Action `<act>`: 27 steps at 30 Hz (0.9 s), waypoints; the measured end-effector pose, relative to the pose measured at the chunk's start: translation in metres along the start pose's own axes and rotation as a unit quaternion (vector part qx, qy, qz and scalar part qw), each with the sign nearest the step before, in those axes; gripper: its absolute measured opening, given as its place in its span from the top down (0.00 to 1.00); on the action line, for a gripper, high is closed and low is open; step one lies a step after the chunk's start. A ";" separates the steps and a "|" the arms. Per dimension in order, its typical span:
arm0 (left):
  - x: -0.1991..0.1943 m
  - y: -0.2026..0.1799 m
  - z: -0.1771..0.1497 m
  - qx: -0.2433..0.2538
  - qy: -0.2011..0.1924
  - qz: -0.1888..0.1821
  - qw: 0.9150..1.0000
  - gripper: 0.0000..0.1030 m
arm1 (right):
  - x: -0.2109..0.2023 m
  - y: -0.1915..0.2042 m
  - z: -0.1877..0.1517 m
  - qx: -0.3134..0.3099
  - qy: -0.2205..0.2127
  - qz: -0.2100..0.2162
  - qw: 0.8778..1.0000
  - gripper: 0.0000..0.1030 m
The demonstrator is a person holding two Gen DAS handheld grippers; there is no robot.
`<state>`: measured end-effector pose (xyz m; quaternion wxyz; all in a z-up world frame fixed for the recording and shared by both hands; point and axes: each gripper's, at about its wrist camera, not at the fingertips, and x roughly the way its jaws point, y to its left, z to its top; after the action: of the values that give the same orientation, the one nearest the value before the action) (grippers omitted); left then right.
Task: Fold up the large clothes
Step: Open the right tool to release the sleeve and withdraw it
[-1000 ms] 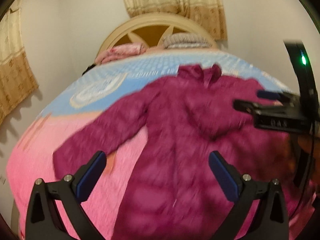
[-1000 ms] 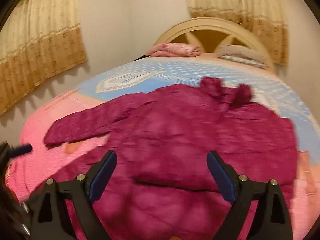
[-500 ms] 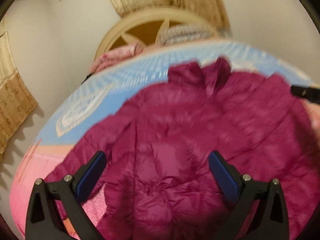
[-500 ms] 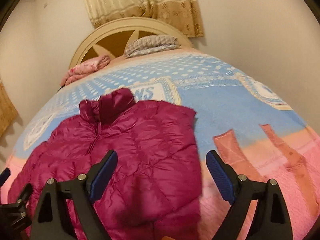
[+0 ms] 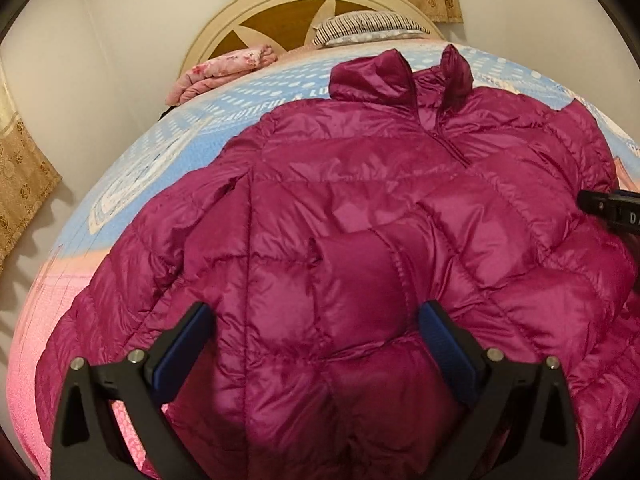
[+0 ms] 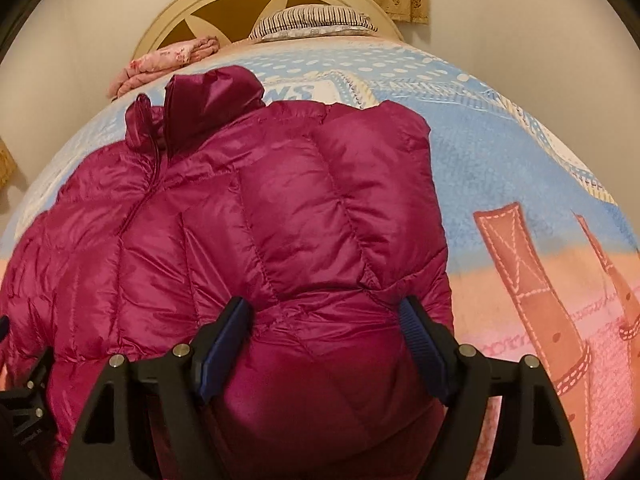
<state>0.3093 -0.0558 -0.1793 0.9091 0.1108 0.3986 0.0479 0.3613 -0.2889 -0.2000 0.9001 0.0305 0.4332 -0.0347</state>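
A magenta puffer jacket (image 5: 352, 208) lies front up on the bed, collar toward the headboard. Its left sleeve (image 5: 132, 272) runs down along the body. My left gripper (image 5: 316, 332) hovers open just above the jacket's lower front, with nothing pinched. In the right wrist view the jacket (image 6: 256, 216) shows its right side folded inward, ending in a rounded edge. My right gripper (image 6: 322, 328) straddles a puffed ridge of the jacket near that edge. Its jaws are closing, with fabric between the pads. The right gripper's black body (image 5: 612, 212) shows at the left view's right edge.
The bed carries a blue and pink printed blanket (image 6: 520, 184). A folded pink cloth (image 5: 224, 72) and a striped pillow (image 5: 368, 26) lie by the cream headboard (image 6: 224, 4). Walls and curtains close in behind and on the left.
Both grippers have come down closer to the jacket. The right view swung from the left sleeve to the jacket's right side, and its fingers stand narrower around the fabric.
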 end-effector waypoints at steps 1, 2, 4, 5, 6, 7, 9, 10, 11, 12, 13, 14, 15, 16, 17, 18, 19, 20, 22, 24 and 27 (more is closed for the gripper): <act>0.001 0.000 0.000 -0.001 0.000 0.000 1.000 0.00 | -0.001 0.001 0.001 -0.003 0.002 -0.004 1.000 0.24; 0.001 0.000 0.000 -0.002 0.001 -0.001 1.000 0.00 | -0.004 0.002 0.003 -0.002 0.005 -0.012 1.000 0.24; 0.001 0.001 0.000 -0.005 -0.001 -0.001 1.000 0.00 | -0.021 0.005 0.005 0.017 -0.004 -0.014 1.000 0.24; 0.002 0.000 0.000 -0.004 -0.002 -0.001 1.000 0.00 | -0.034 0.009 0.005 0.026 -0.017 0.006 0.999 0.24; 0.002 0.000 0.000 -0.005 -0.001 -0.001 1.000 0.00 | -0.043 0.015 0.004 0.027 -0.025 0.019 0.999 0.24; 0.002 0.000 0.001 -0.005 -0.001 -0.001 1.000 0.00 | -0.052 0.025 0.000 0.016 -0.028 0.027 0.999 0.24; 0.003 0.000 0.001 -0.008 0.001 -0.004 1.000 0.00 | -0.054 0.040 -0.009 -0.002 -0.023 0.039 0.999 0.24; 0.004 0.000 0.001 -0.008 0.004 -0.006 1.000 0.00 | -0.052 0.045 -0.013 -0.009 -0.018 0.041 0.999 0.24; 0.005 0.001 0.001 -0.009 0.008 -0.010 1.000 0.00 | -0.046 0.050 -0.018 -0.017 -0.012 0.037 0.999 0.24; 0.006 0.002 0.001 -0.012 0.012 -0.016 1.000 0.00 | -0.039 0.052 -0.023 -0.023 -0.008 0.026 0.999 0.24; 0.007 0.003 0.002 -0.014 0.013 -0.019 1.000 0.00 | -0.034 0.050 -0.027 -0.021 -0.007 0.025 0.999 0.24; 0.007 0.004 0.002 -0.016 0.014 -0.022 1.000 0.00 | -0.031 0.046 -0.030 -0.012 -0.007 0.030 0.999 0.24; 0.008 0.003 0.002 -0.016 0.015 -0.023 1.000 0.00 | -0.029 0.044 -0.030 -0.007 -0.009 0.031 0.999 0.24; 0.008 0.003 0.002 -0.017 0.016 -0.025 0.999 0.00 | -0.028 0.044 -0.030 -0.007 -0.009 0.027 1.000 0.24; 0.009 0.004 0.002 -0.018 0.017 -0.027 0.999 0.00 | -0.027 0.048 -0.031 -0.014 -0.008 0.020 1.000 0.24; 0.009 0.005 0.002 -0.021 0.019 -0.032 0.999 0.00 | -0.025 0.052 -0.031 -0.021 -0.006 0.013 1.000 0.23; 0.009 0.007 0.002 -0.026 0.020 -0.040 0.999 0.00 | -0.022 0.054 -0.030 -0.027 -0.006 0.006 1.000 0.22; 0.008 0.009 0.002 -0.030 0.019 -0.047 0.998 0.00 | -0.021 0.055 -0.029 -0.031 -0.006 0.000 1.000 0.21; 0.001 0.018 0.001 -0.039 0.015 -0.067 0.997 0.00 | -0.020 0.055 -0.029 -0.032 -0.008 0.000 0.999 0.21; -0.010 0.027 -0.003 -0.050 0.008 -0.072 0.996 0.00 | -0.021 0.053 -0.031 -0.027 -0.009 0.004 1.000 0.20; -0.027 0.041 -0.010 -0.055 -0.006 -0.062 0.997 0.00 | -0.021 0.055 -0.032 -0.030 -0.010 0.002 1.000 0.20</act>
<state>0.2832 -0.0189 -0.1568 0.9173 0.0364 0.3962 0.0128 0.3283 -0.2303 -0.2025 0.9050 0.0046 0.4249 -0.0201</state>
